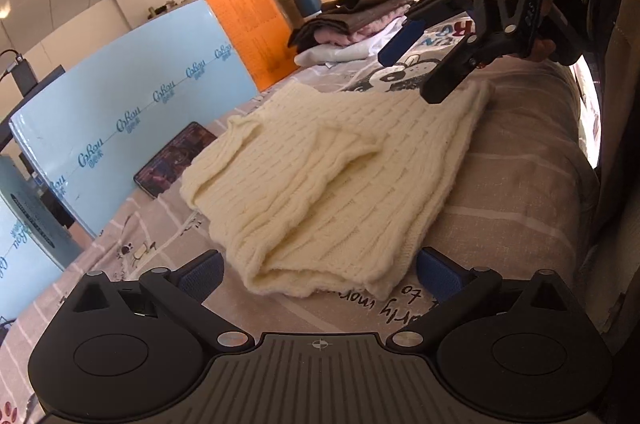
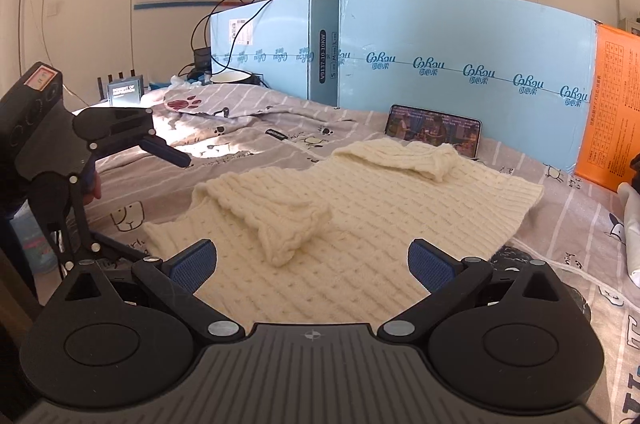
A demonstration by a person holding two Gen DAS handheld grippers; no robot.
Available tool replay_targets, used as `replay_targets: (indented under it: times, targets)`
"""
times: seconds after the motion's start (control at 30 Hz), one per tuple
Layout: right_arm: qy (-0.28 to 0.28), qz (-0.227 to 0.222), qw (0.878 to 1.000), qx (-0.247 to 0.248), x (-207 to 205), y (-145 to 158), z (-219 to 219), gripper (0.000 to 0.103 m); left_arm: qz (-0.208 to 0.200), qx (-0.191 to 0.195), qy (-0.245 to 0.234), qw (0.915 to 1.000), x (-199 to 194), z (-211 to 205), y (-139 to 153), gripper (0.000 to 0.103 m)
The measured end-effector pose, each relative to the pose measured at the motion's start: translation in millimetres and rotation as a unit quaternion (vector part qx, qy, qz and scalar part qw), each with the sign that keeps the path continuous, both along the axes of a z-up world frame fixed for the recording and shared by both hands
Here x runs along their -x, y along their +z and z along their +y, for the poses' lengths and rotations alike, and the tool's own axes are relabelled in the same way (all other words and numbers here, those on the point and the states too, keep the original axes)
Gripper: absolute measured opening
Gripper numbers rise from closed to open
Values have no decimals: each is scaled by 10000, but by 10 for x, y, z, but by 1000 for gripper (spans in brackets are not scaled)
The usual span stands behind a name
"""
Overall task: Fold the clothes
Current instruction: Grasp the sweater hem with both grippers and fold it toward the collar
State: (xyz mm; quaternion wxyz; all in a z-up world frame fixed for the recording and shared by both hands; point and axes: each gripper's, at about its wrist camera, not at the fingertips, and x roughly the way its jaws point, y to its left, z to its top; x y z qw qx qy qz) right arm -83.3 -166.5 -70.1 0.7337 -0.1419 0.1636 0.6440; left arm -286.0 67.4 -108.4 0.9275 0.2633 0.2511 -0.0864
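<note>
Spread over the cartoon-print bed sheet point(image 2: 280, 128), a cream knit sweater point(image 2: 360, 192) is lying sleeves-in, its body seemingly awaiting folding. Both the left hand-held gripper point(image 1: 318, 274) and right hand-held gripper point(image 2: 312, 262) are hovering wide open, gripping nothing.

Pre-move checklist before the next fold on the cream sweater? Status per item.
1. Left tool open: ok, jaws spread at the cream knit sweater near edge.
2. Right tool open: ok, nothing held.
3. Sleeves folded in: ok, both lie on the sweater body.
4. Sweater flat on the bed sheet: not ok, near edge bunched.
5. Phone clear of sweater: cannot tell, it stands just behind the far edge.
6. Folded clothes pile apart from the work area: ok.
</note>
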Motion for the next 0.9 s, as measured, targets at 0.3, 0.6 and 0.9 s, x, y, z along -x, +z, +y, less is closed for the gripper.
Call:
replay_targets:
  times: [0.3, 0.6, 0.9]
  targets:
    - [202, -710, 9934, 881, 259, -179, -29, 103, -232, 93, 392, 9989, -187, -17, -34, 103]
    - [-184, -1133, 9903, 787, 136, -186, 46, 91, -459, 740, 719, 9936, -378, 163, 119, 102]
    - [150, -1102, 9936, 212, 119, -60, -15, 19, -565, 983, 166, 9934, -340, 127, 148, 32]
